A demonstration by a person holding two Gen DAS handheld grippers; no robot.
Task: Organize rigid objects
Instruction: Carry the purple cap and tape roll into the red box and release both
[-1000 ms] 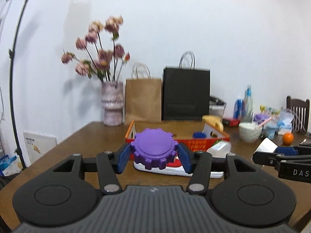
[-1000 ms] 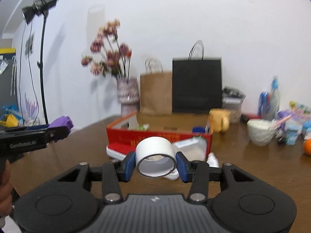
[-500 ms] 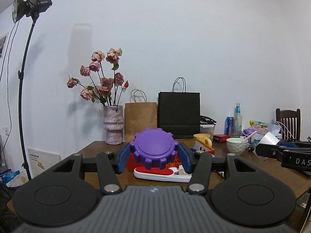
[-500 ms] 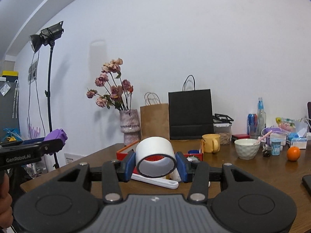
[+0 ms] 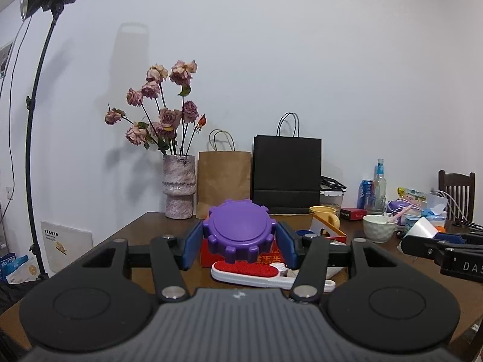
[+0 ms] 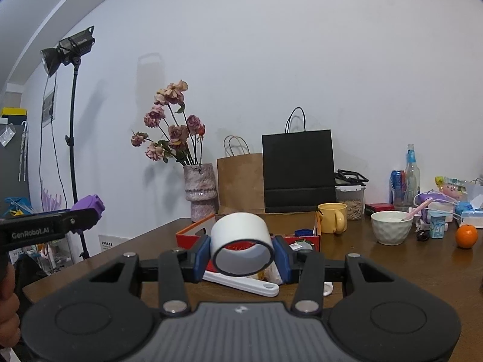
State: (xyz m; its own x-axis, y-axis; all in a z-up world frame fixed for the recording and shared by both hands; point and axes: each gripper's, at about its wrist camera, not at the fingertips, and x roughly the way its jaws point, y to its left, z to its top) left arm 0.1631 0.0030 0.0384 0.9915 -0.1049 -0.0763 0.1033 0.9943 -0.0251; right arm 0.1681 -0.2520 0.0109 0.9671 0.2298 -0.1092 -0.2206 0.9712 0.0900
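The left gripper (image 5: 239,242) pinches a purple gear lid (image 5: 239,233); the right gripper (image 6: 241,255) pinches a white tape roll (image 6: 240,241). Both hover short of the red box (image 6: 193,235), neither yet placed; 2 items apparently remain.

Matt purple plastic gear (image 5: 240,230); dark wooden table (image 6: 392,274).

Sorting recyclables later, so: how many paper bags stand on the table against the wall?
2: a brown paper bag right of the flower vase, and a black paper bag beside it, further right. None seems hidden.
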